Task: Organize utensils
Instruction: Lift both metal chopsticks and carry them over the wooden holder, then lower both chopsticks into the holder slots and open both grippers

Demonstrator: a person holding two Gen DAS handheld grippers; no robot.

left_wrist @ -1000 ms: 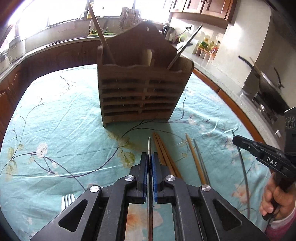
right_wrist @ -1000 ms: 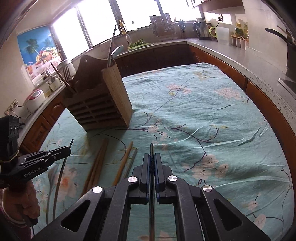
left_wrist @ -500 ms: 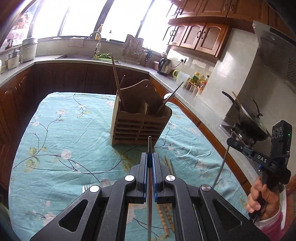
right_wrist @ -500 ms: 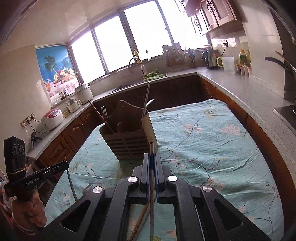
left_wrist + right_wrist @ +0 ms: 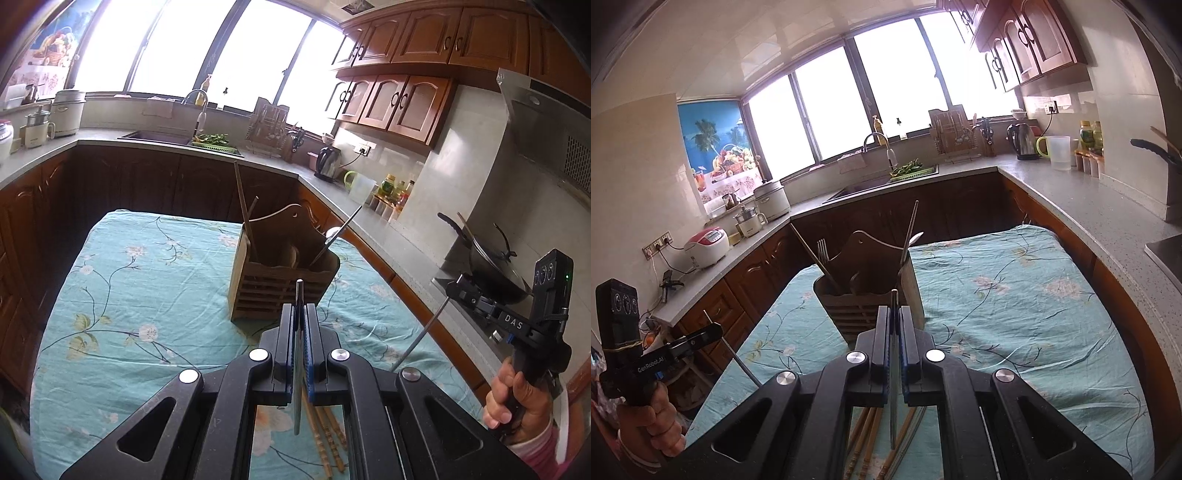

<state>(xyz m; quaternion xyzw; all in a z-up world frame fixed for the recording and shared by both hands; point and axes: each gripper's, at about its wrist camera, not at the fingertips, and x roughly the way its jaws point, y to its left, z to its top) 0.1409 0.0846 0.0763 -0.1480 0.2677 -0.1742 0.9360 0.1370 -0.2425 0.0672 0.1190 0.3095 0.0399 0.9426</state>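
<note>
The left gripper (image 5: 300,317) is pinched on a thin metal chopstick (image 5: 298,369) that runs back between its pads, and the right gripper (image 5: 894,321) pinches a second metal chopstick (image 5: 894,387) the same way — both are held above the teal floral tablecloth (image 5: 147,295). Just beyond the fingertips stands the wooden utensil holder (image 5: 273,291), with chopsticks, a fork (image 5: 822,251) and spoons upright in its compartments. Wooden chopsticks (image 5: 864,443) lie loose on the cloth below the grippers, nearer than the holder.

L+R hand-held gripper (image 5: 299,321) (image 5: 894,325) raised off table w/ metal chopsticks | holder (image 5: 280,280) now farther
</note>
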